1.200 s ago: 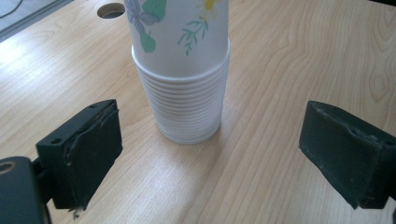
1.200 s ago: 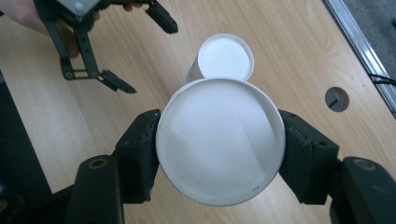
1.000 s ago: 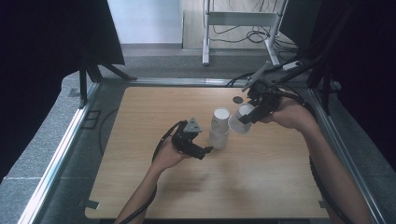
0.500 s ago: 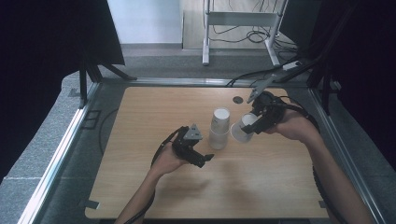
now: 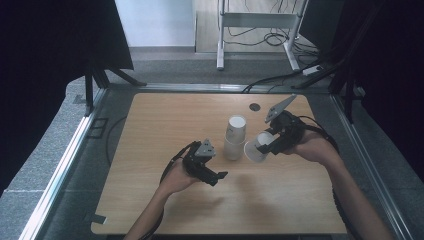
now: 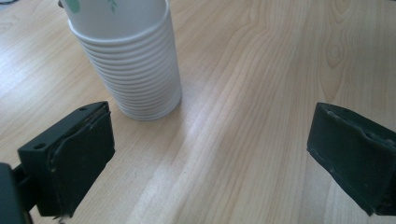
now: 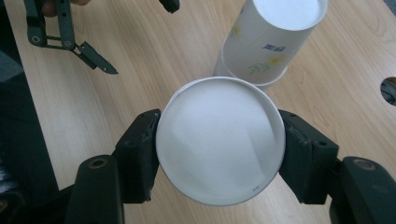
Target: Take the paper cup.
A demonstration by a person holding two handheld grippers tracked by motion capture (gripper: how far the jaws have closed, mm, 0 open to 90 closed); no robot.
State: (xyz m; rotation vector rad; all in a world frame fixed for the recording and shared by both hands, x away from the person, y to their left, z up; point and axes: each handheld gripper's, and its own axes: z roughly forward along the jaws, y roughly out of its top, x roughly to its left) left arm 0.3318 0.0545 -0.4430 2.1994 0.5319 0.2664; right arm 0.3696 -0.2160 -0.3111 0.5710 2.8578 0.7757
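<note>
A stack of upturned white paper cups stands in the middle of the wooden table; the top cup has a flower print. My right gripper is shut on a single white cup, held tilted on its side just right of the stack. That cup's round end sits between the two jaws of my right gripper. My left gripper is open and holds nothing, low over the table left of and nearer than the stack. The ribbed stack lies beyond my left gripper, toward its left jaw.
A small dark round hole is in the tabletop behind the stack, also at the right edge. The left gripper appears at the top left of the right gripper view. A metal frame borders the table.
My right gripper has carried the single cup down and toward the person, beside the stack. My left gripper has drawn back a little from the foot of the stack.
</note>
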